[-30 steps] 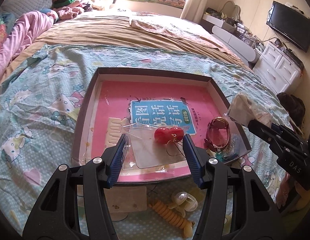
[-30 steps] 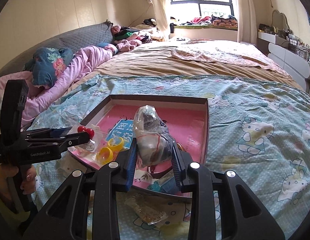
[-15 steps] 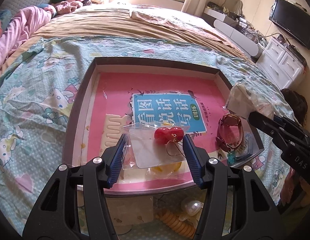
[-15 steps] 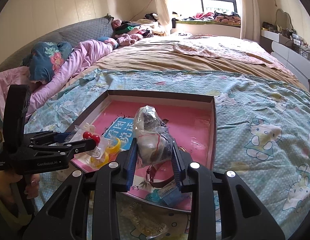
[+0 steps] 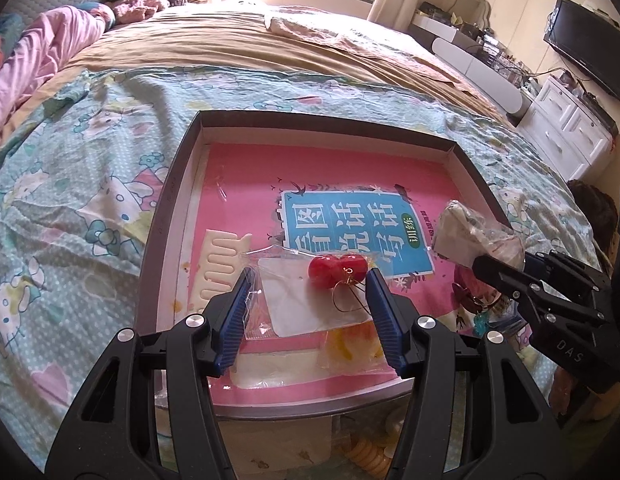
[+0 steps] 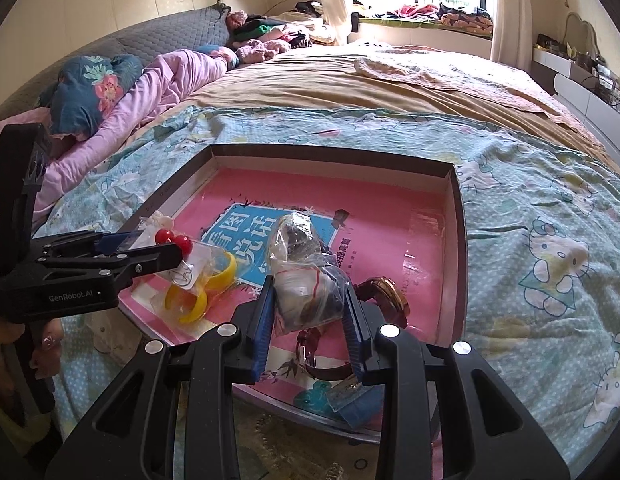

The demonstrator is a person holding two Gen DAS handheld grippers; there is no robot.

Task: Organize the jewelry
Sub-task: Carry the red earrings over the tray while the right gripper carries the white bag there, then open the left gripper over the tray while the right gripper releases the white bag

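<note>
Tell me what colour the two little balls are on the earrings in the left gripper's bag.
Bright red balls, clearest in the left wrist view.

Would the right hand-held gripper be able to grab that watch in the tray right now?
Probably not yet. The right hand-held gripper is already shut on a plastic bag, which hangs right over the watch; it would need to put the bag down first.

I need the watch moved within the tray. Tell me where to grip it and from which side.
Grip the watch across its round gold-rimmed case, coming from above. It lies flat in the tray, its strap looping toward the near edge, so the case is the firmest raised part. The right hand-held gripper just over it is full, shut on a plastic bag.
</note>
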